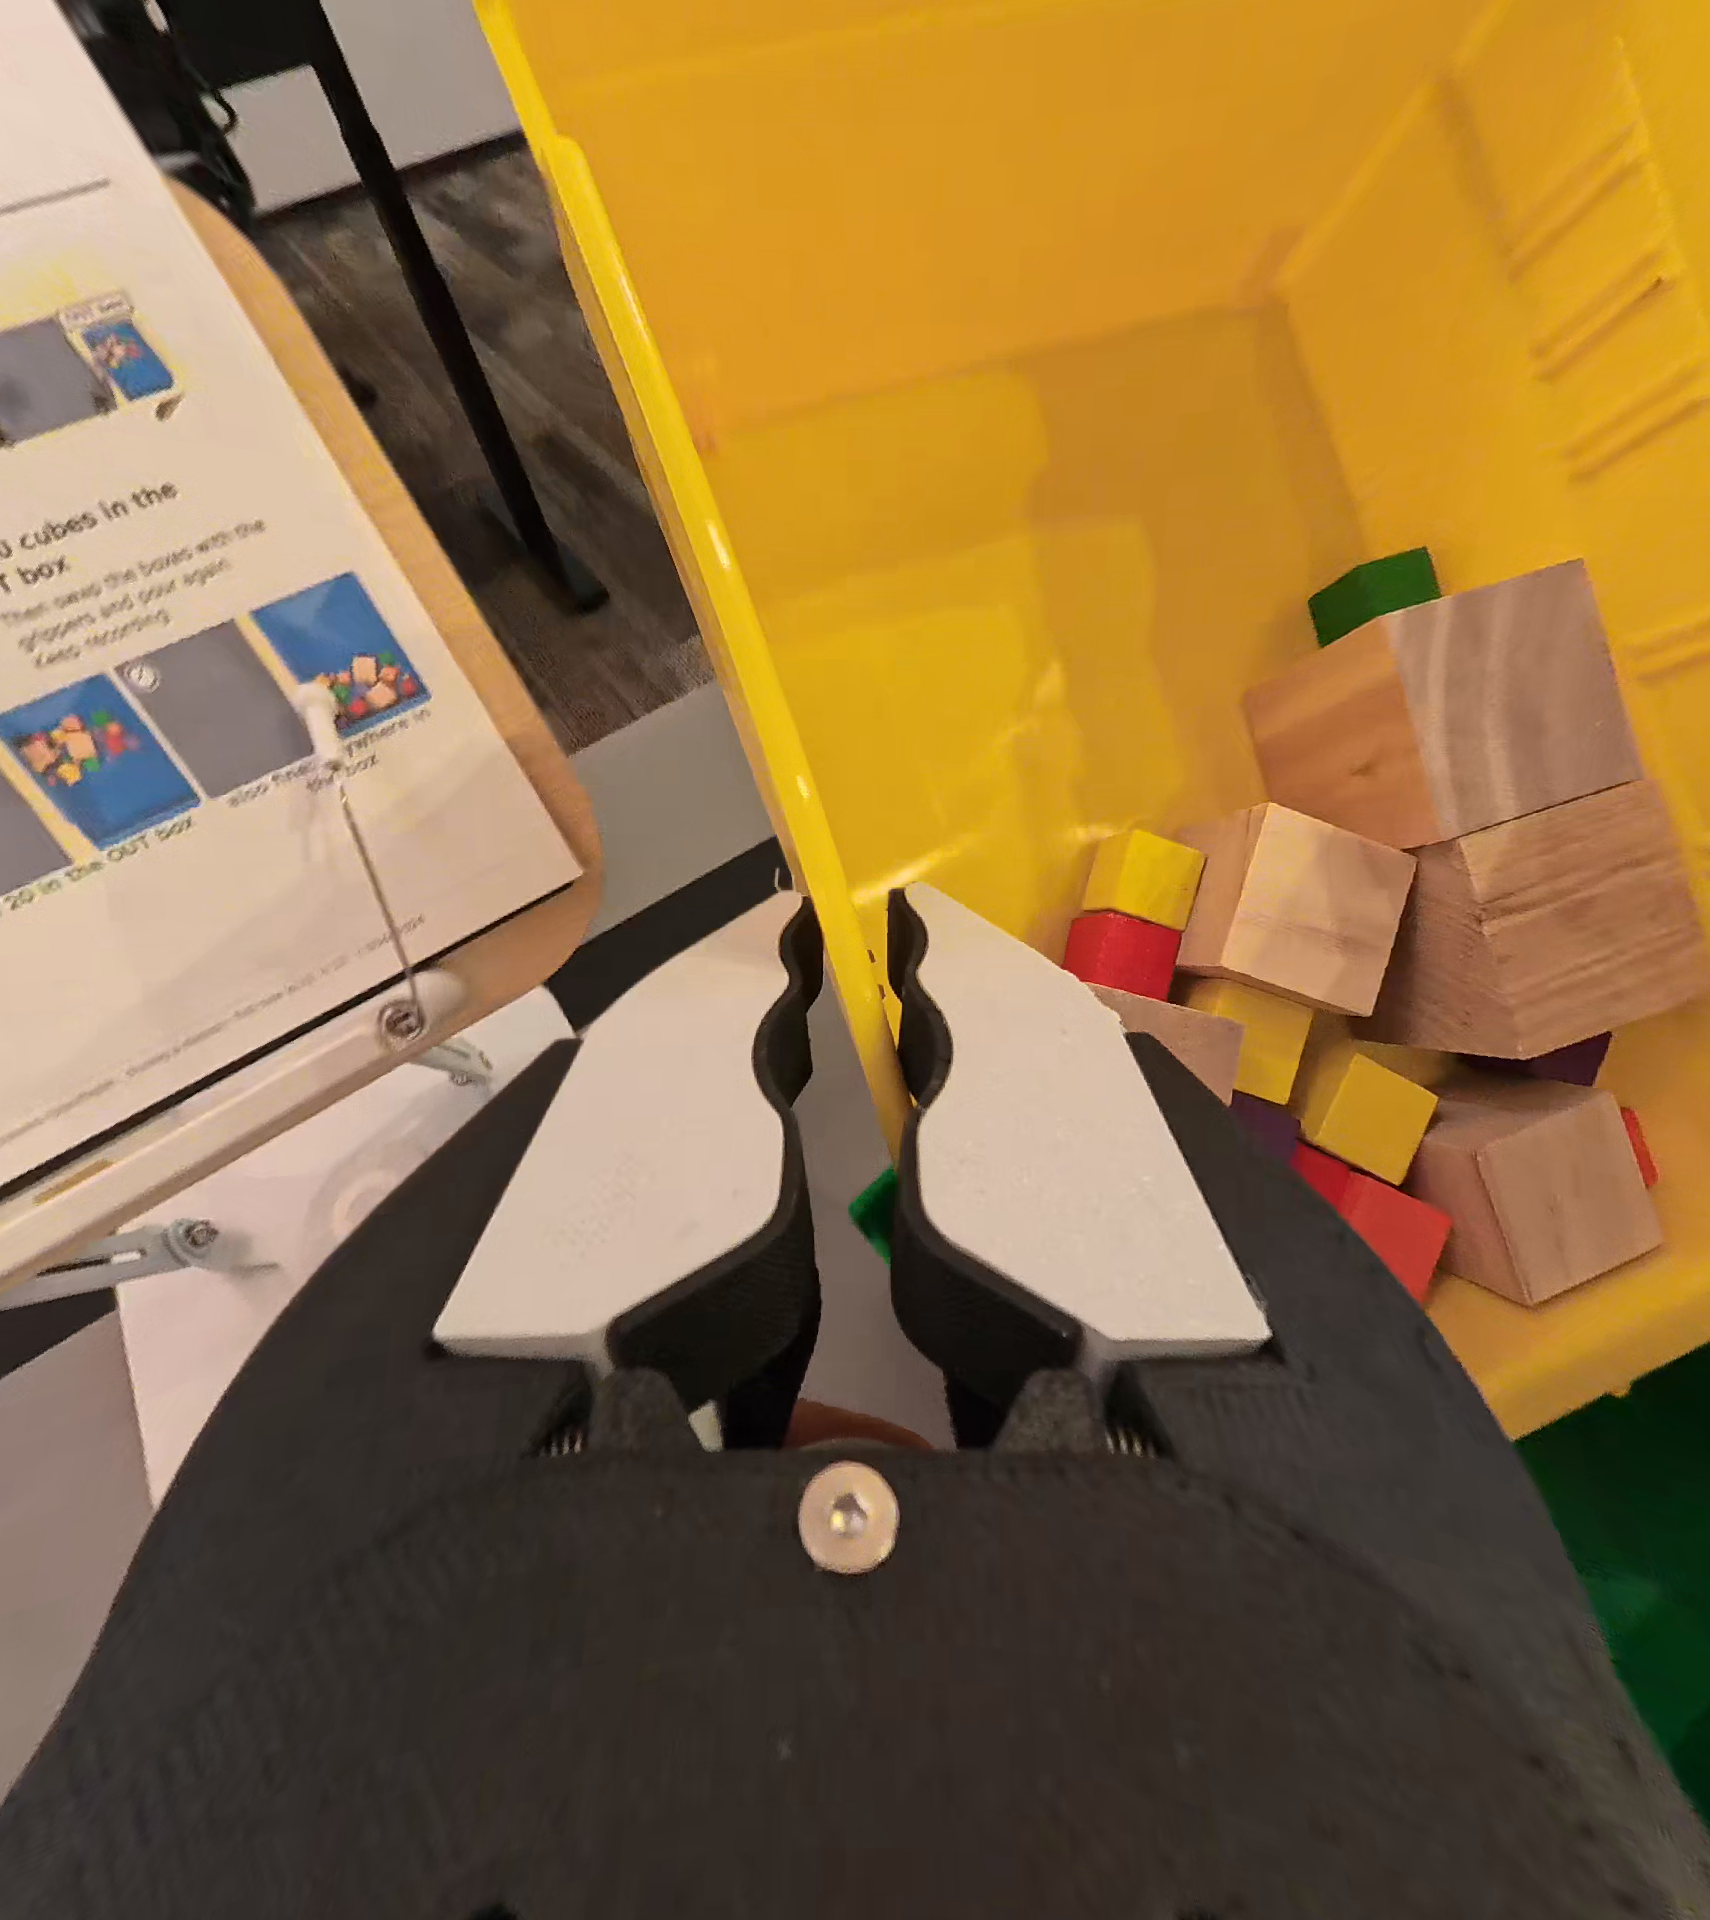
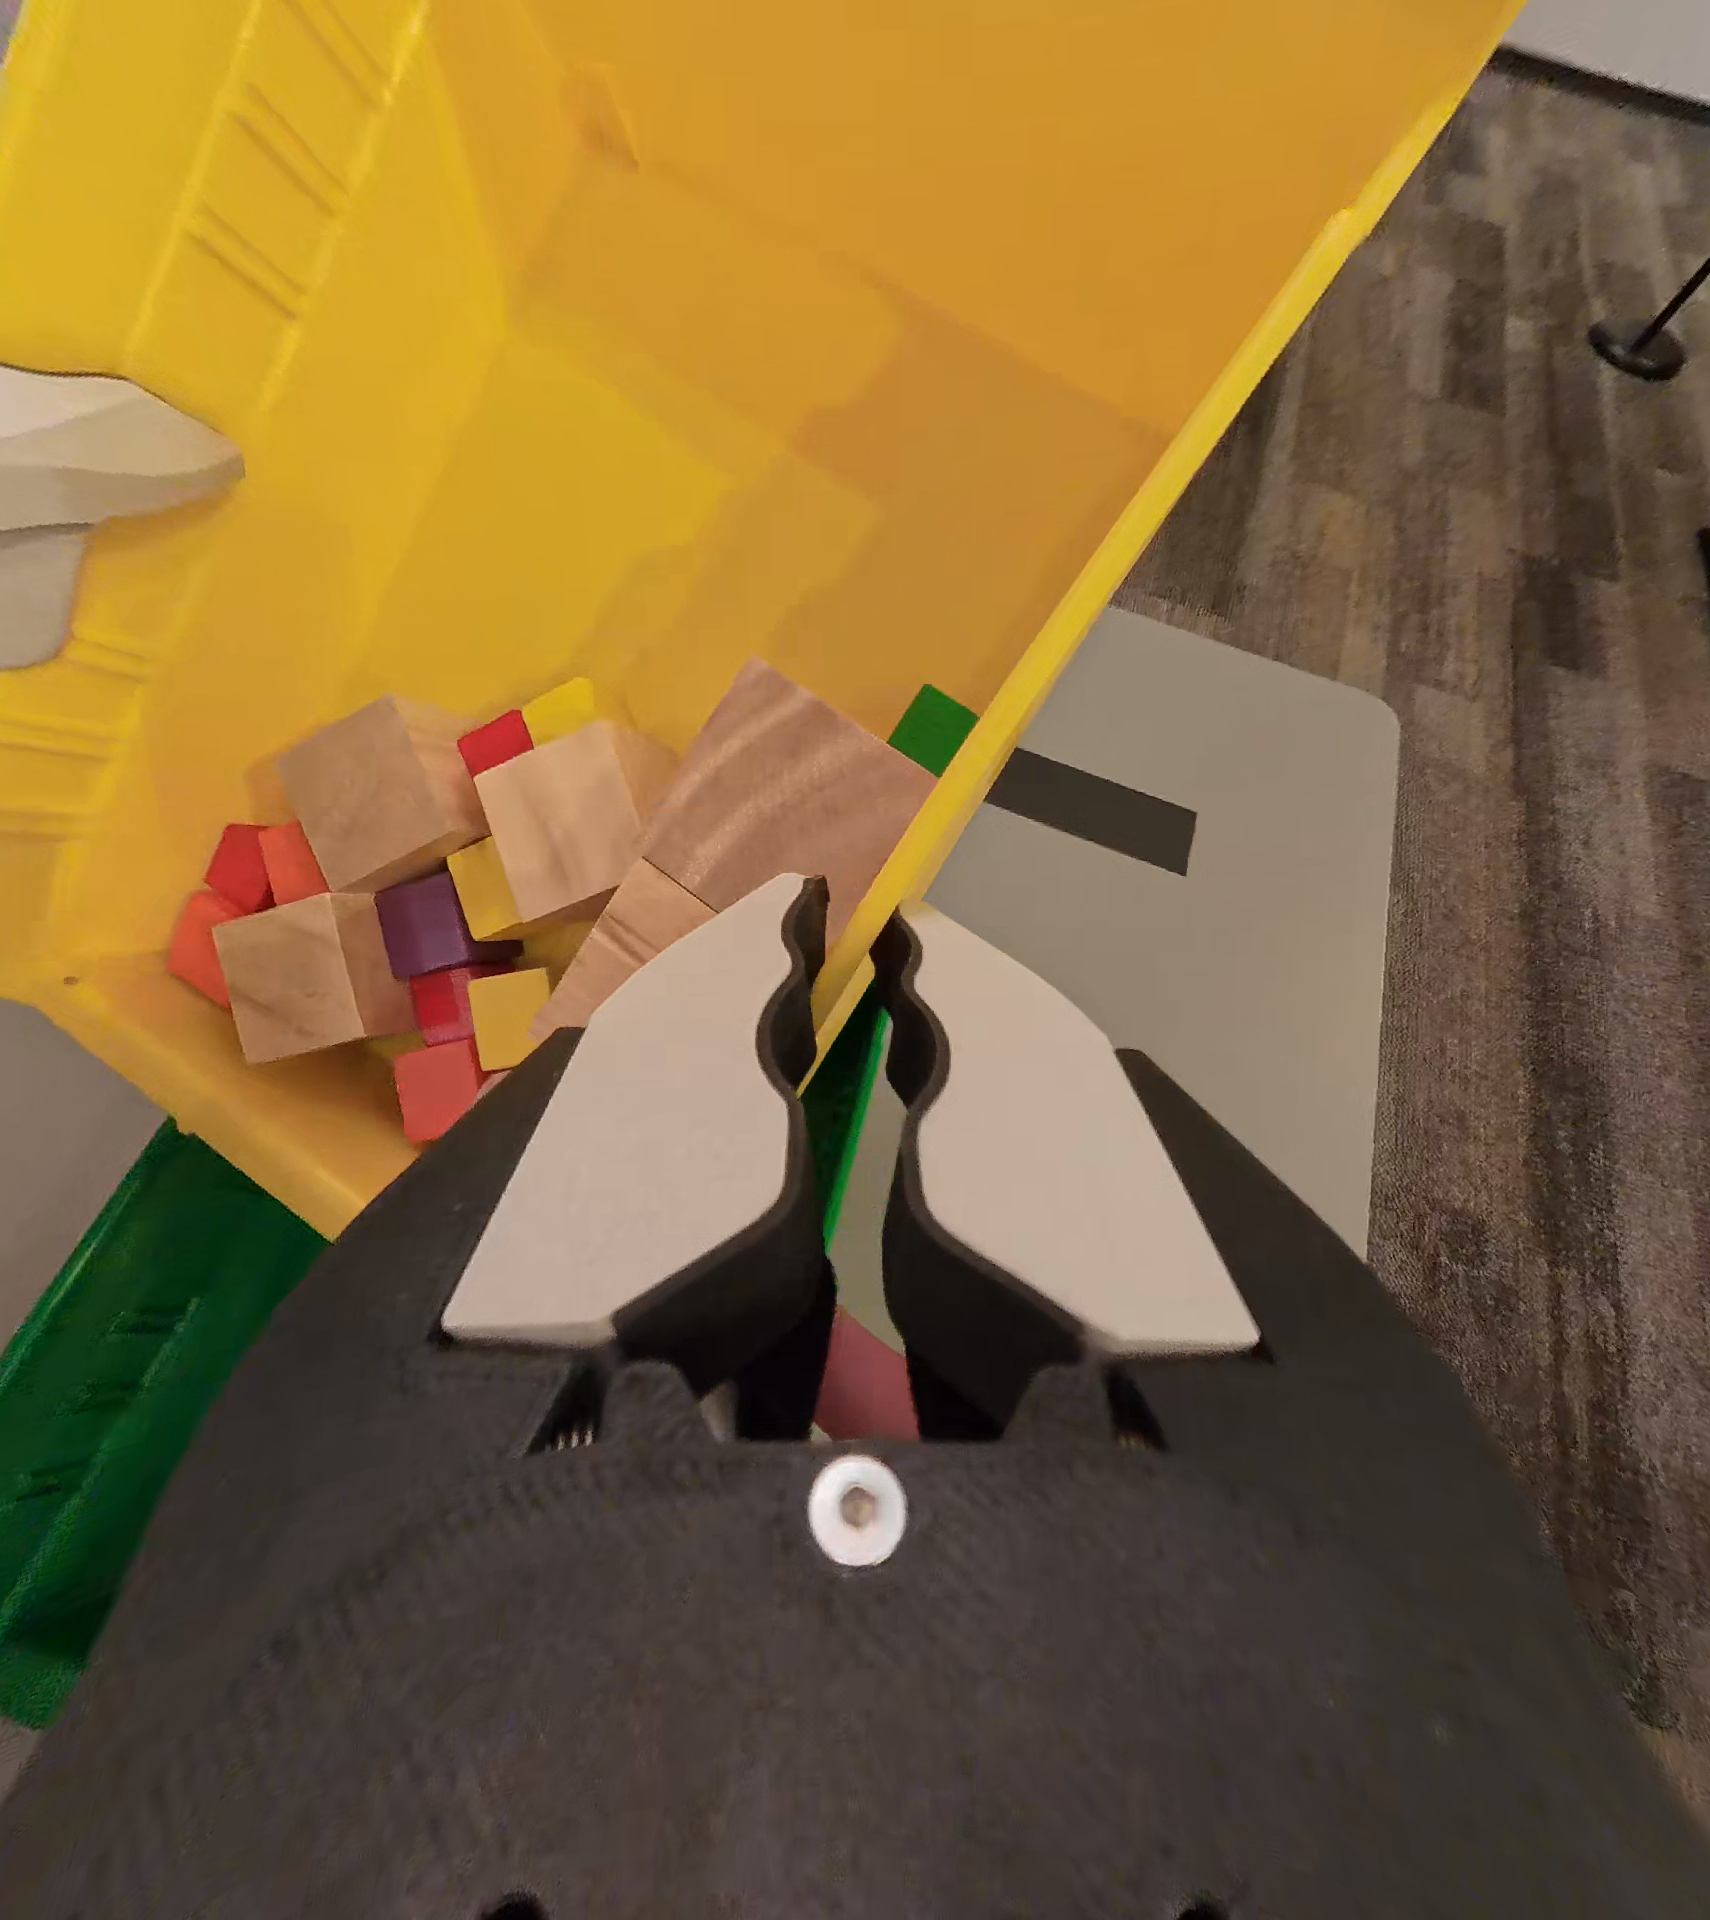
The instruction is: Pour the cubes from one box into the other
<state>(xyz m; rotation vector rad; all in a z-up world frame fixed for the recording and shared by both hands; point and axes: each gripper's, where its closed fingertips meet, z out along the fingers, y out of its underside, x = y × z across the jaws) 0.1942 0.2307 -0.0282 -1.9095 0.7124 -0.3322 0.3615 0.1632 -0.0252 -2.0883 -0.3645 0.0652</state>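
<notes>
Left tool (image 1: 853,920) is clamping one side wall of the yellow box (image 1: 986,260); right tool (image 2: 846,914) is pinching the opposite wall (image 2: 1090,603). Box is tilting, lifted above the green box (image 2: 92,1382), which is lying on the grey surface (image 2: 1246,831). Cubes (image 2: 435,904), plain wood and painted red, yellow, purple, green, are piling in the low corner of the yellow box. Instruction sheet (image 1: 155,644) is standing on a wooden easel to the left.
</notes>
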